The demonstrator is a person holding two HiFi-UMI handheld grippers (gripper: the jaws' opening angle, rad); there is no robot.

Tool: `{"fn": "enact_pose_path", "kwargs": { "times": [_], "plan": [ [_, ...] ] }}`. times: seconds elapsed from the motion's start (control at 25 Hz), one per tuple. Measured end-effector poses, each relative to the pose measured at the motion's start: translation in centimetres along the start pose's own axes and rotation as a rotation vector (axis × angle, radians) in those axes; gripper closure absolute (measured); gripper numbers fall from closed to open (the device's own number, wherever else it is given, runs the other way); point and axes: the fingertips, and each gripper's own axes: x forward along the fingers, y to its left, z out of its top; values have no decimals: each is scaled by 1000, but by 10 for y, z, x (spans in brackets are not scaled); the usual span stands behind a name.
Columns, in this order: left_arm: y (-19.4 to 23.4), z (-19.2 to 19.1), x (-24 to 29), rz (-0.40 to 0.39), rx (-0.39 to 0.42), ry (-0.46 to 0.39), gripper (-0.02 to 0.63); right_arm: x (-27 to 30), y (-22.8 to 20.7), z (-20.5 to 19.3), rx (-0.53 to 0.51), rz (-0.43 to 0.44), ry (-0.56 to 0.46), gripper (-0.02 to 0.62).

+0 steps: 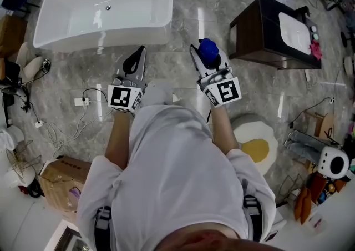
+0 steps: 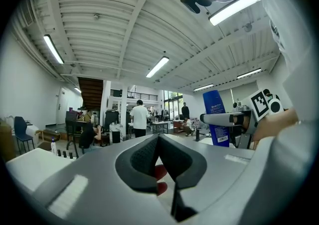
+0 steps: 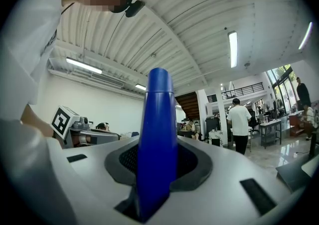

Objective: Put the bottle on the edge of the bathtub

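A blue bottle (image 1: 208, 50) is clamped between the jaws of my right gripper (image 1: 204, 54), which is held out in front of the person's body above the marble floor. In the right gripper view the bottle (image 3: 157, 134) rises tall out of the gripper (image 3: 157, 162). The white bathtub (image 1: 55, 36) lies ahead and to the left, its near rim a short way beyond both grippers. My left gripper (image 1: 138, 55) is level with the right one, shut and holding nothing. From the left gripper (image 2: 159, 144) view, the bottle (image 2: 215, 117) shows to the right.
A dark wooden cabinet (image 1: 252, 33) with a white basin stands ahead on the right. Cables and a power strip (image 1: 80, 101) lie on the floor at the left, beside a cardboard box (image 1: 61, 180). A round yellow and white mat (image 1: 256, 139) is at the right.
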Motion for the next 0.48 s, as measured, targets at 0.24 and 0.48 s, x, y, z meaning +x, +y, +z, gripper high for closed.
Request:
{"fn": "enact_pose_path", "kwargs": {
  "times": [0.24, 0.48],
  "plan": [
    [10, -5, 44, 3, 1, 9, 607, 27, -38, -4, -6, 28, 0, 479],
    [35, -9, 115, 9, 4, 11, 607, 71, -91, -10, -5, 40, 4, 479]
  ]
}}
